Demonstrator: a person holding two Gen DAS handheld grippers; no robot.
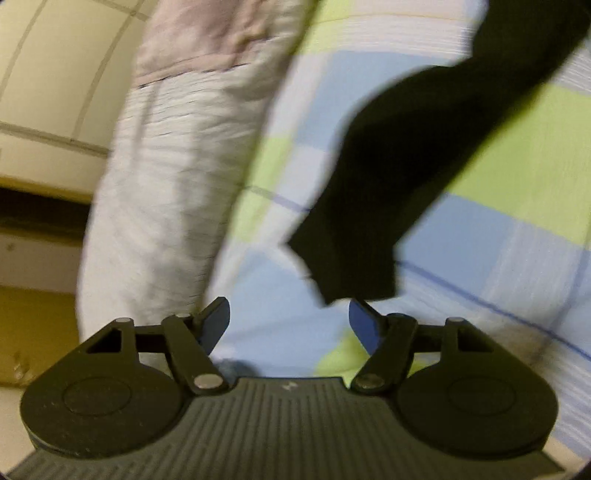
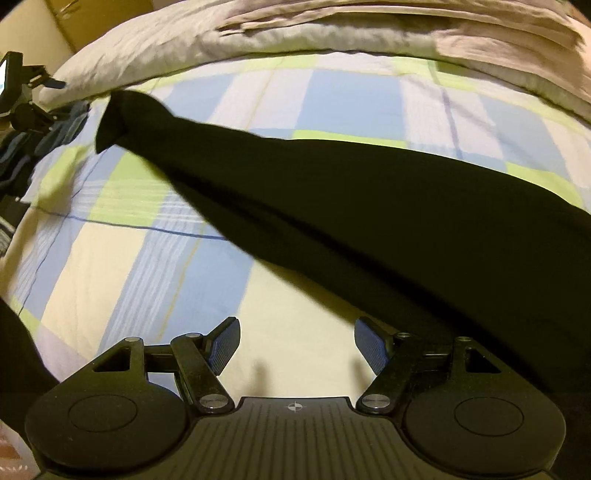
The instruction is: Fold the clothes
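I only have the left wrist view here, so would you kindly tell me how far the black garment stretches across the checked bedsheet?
Observer: In the right wrist view the black garment runs from its narrow end at upper left down to the lower right edge, widening as it goes.
Operator: Thank you. Are the right tongs holding it?
Observer: No, the right tongs are open over bare checked bedsheet, with the garment just beside their right finger.
Operator: Is anything else near that narrow end?
Observer: Yes, a pale quilt lies along the far side, and some dark blue cloth sits at the left edge.
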